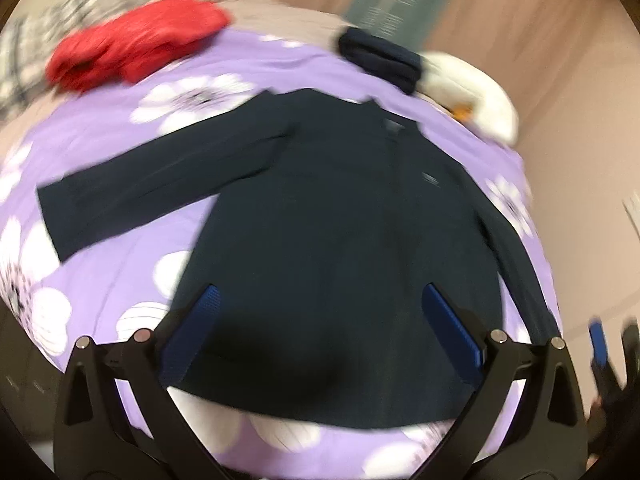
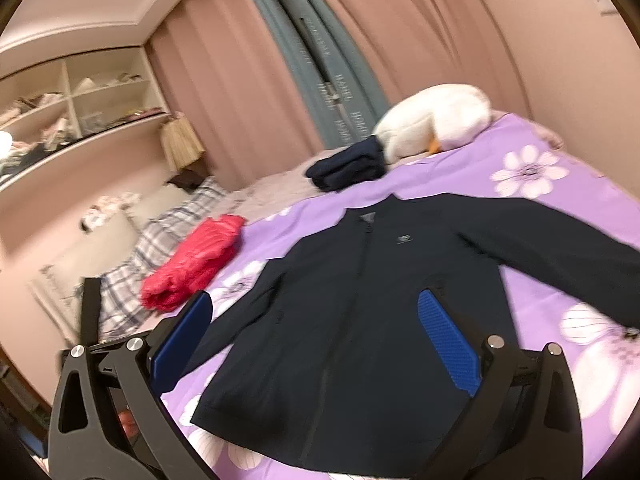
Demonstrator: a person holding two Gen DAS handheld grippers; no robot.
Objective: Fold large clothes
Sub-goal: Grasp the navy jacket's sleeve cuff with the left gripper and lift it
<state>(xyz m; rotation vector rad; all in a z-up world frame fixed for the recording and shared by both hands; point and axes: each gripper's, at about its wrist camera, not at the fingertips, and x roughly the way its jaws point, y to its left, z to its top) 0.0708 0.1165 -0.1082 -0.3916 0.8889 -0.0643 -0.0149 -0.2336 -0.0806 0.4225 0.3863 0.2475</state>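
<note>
Jacket (image 2: 360, 320), dark navy, lies flat and front-up mid-bed on the purple floral bedspread (image 2: 560, 280), hem toward the bed's near edge, sleeves spread. Your left gripper (image 1: 320, 324) and right gripper (image 2: 312, 332) both hover above the hem, jaws wide, empty. Red garment (image 2: 192, 268) and folded navy garment (image 2: 348, 168) sit toward the far edge.

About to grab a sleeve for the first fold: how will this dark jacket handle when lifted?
The dark jacket lies flat on the purple sheet, so it is probably floppy and will drape. Its smooth cloth may slide; its long sleeve will likely trail.
</note>
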